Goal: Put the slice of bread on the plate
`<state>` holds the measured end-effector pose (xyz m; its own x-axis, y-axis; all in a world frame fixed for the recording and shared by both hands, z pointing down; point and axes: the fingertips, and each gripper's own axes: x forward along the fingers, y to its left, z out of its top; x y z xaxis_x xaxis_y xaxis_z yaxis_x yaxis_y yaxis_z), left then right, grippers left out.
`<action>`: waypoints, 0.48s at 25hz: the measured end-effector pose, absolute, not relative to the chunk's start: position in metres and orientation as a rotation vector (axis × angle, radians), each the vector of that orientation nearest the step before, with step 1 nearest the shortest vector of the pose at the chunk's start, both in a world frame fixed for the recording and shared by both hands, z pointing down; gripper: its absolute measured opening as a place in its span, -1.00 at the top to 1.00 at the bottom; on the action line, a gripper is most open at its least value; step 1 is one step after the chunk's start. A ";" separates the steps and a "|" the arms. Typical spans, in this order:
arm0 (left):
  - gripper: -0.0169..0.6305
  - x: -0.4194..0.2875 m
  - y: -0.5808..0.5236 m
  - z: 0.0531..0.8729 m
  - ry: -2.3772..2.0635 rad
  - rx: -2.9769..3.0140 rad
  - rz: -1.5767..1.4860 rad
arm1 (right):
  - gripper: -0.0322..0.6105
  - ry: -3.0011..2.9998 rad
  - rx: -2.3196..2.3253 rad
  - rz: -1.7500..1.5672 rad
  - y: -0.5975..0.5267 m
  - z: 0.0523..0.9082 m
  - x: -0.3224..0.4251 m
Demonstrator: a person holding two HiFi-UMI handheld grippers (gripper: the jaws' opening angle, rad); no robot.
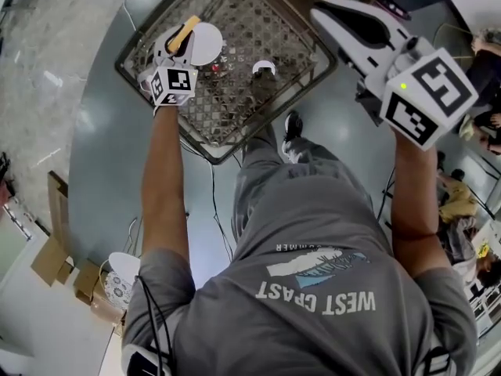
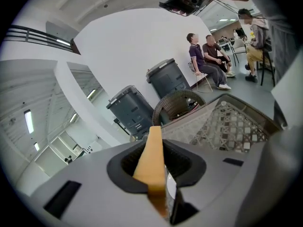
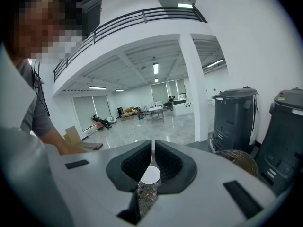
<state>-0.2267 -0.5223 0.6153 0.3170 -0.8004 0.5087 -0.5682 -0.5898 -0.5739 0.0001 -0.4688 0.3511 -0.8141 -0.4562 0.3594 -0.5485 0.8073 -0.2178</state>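
I watched the left gripper (image 1: 177, 47) at the upper left of the head view, over the lattice-topped surface (image 1: 258, 22). Its jaws were clenched on the slice of bread (image 1: 185, 32). In the left gripper view the slice stood on edge between the jaws, its tan crust running up the middle of the frame with a jaw against each face.

The white plate (image 1: 208, 44) lay on the surface just to the right of the bread in the head view. The far end of the slice overlapped the plate's left rim there, though I could not tell whether the two touched. A small white object (image 1: 264, 67) sat further right on the lattice, apart from the plate.

The right gripper (image 3: 152, 148) was held at the upper right of the head view, by the surface's right edge. Its jaws were pressed together with nothing between them.

In the left gripper view, grey bins (image 2: 132, 110) and a round wicker basket (image 2: 179, 103) stood against the white wall. Seated people (image 2: 206, 56) were at the upper right.
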 end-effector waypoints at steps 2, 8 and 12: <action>0.66 -0.227 -0.524 0.630 1.207 -2.285 -1.181 | 0.86 -2.691 0.778 0.466 -0.469 0.359 0.002; 0.66 -0.226 -0.533 0.664 1.139 -2.242 -1.282 | 0.86 -2.656 0.789 0.494 -0.473 0.375 0.006; 0.66 -0.226 -0.535 0.679 1.105 -2.190 -1.323 | 0.86 -2.635 0.791 0.508 -0.473 0.382 0.006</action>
<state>-0.2260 -0.5355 0.6786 0.2587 -0.7688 0.5849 -0.4387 -0.6330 -0.6379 0.0061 -0.4735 0.3823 -0.7862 -0.4560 0.4170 -0.5783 0.7808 -0.2365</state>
